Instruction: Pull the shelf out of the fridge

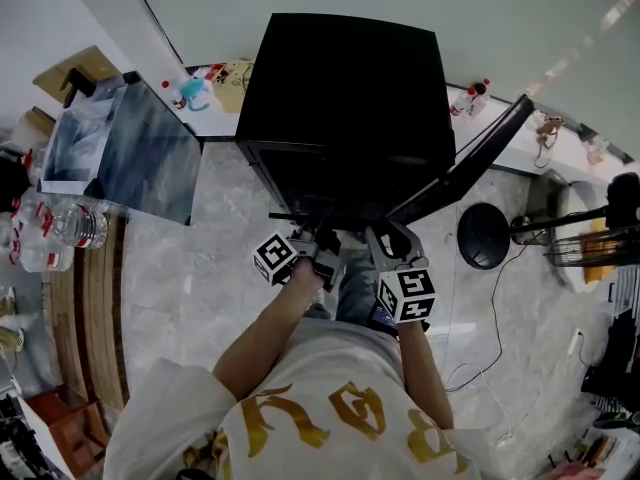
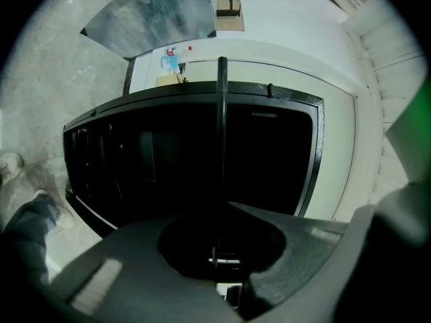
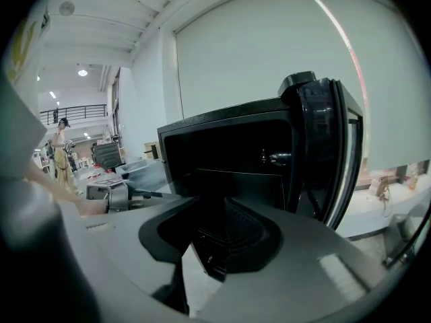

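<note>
Pulling is the step in hand: your left gripper (image 2: 217, 264) is clenched on the thin front wire of the shelf (image 2: 221, 147), which lies in the open black fridge (image 1: 345, 98), while your right gripper (image 3: 202, 251) is released, with nothing between its jaws. Next, I think, you draw the left one straight back, keeping the shelf level. Only the left gripper view shows this wire in the jaws; the head view shows both grippers at the fridge front.

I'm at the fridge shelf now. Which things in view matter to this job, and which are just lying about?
Part of the job: fridge, its open door, shelf edge clamped by the left gripper, right gripper at the fridge front.

Lying about: water bottles at left, bottles on the counter, round black object, wire rack.
</note>
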Demonstrator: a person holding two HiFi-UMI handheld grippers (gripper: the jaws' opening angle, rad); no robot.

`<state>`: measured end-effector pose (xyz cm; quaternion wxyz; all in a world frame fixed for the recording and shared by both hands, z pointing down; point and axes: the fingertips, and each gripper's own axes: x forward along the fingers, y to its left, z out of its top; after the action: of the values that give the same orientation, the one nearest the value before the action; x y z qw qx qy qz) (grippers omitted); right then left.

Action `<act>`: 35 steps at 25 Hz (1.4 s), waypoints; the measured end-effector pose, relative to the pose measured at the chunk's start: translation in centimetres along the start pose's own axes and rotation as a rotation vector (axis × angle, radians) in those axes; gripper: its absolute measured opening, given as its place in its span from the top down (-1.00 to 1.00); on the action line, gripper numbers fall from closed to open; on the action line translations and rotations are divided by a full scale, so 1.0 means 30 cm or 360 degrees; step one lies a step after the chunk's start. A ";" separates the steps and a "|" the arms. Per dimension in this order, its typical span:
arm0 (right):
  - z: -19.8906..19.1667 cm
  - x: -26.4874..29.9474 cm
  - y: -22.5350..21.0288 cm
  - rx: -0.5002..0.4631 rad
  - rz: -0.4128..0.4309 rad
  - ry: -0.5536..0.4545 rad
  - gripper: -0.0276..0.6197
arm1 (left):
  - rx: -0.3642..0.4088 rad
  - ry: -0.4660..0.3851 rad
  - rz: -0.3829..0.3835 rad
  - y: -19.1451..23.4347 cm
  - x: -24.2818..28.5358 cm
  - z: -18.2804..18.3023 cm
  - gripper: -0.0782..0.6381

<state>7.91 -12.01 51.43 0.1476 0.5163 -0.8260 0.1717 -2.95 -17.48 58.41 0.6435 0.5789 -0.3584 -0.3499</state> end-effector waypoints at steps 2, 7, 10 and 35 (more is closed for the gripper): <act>-0.002 0.000 0.007 -0.0002 -0.0003 -0.0001 0.52 | -0.0003 0.0009 0.0005 0.004 -0.009 -0.004 0.72; 0.001 -0.003 0.007 -0.0004 -0.0017 -0.0002 0.52 | 0.0005 0.0015 0.0005 0.001 -0.011 -0.002 0.72; -0.005 -0.003 -0.006 -0.0015 -0.0042 0.0010 0.61 | -0.0002 0.0015 0.0008 0.003 -0.009 -0.002 0.72; 0.012 0.004 -0.050 -0.0109 -0.0205 0.0045 0.87 | -0.0038 0.0037 0.0021 0.008 -0.007 -0.008 0.71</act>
<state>9.20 -12.88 51.36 0.1875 0.5606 -0.7942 0.1406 -2.84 -17.15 58.62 0.6567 0.5729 -0.3505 -0.3430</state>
